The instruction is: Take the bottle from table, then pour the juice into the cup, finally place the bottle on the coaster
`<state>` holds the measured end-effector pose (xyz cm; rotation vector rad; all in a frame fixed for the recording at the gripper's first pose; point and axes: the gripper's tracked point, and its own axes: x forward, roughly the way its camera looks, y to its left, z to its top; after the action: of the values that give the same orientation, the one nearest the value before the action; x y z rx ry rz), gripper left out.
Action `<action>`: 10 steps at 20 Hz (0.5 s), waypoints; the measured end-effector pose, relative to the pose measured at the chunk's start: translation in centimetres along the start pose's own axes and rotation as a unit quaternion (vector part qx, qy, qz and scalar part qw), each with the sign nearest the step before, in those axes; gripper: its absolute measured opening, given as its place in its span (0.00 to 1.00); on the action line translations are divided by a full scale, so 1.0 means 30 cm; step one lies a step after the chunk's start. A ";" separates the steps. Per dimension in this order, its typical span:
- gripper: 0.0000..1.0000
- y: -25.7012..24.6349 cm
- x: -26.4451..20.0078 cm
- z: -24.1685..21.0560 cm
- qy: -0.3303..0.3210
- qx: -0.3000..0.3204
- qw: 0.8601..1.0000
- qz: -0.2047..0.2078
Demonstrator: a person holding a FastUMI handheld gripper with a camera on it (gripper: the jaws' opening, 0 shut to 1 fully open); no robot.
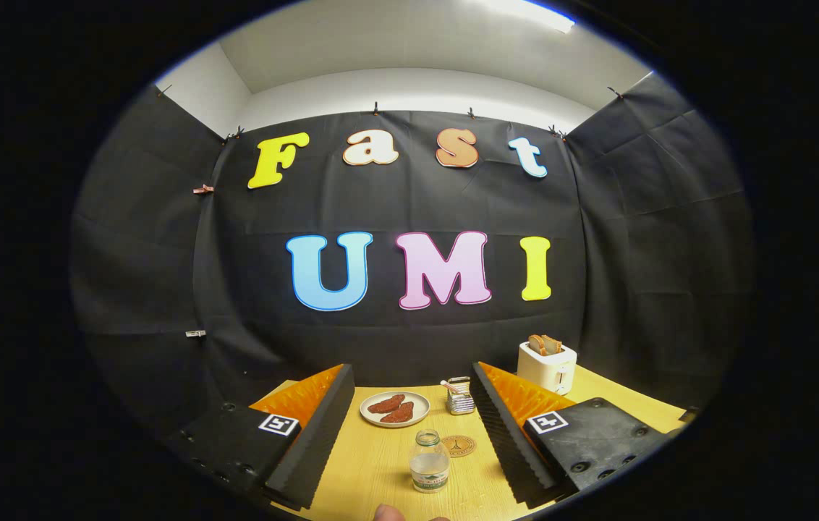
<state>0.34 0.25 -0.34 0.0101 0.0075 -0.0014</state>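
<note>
- The task looks barely begun: the bottle (429, 461) stands upright on the counter (366, 463), with no cap on it, untouched by the fingers.
- The jaws (409, 434) are wide open and hold nothing; the bottle sits between the two fingers, clear of both.
- The coaster (459, 446) lies bare just beyond the bottle, to its right.
- No cup can be made out, so pouring and placing both seem left to do.
- Further off, a plate (395, 409) bears two reddish pieces, with a small metal rack (460, 395) beside it.
- A toaster (547, 365) stands near the back right.
- The counter is pale wood; black cloth walls the booth, under a white ceiling.
</note>
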 end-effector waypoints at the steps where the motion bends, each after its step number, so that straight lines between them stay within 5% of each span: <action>1: 0.98 0.001 0.001 -0.002 0.001 0.000 1.000 0.000; 10: 0.98 -0.001 0.002 -0.010 0.004 -0.003 1.000 0.000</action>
<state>0.41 0.23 -0.64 0.0051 0.0149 -0.0007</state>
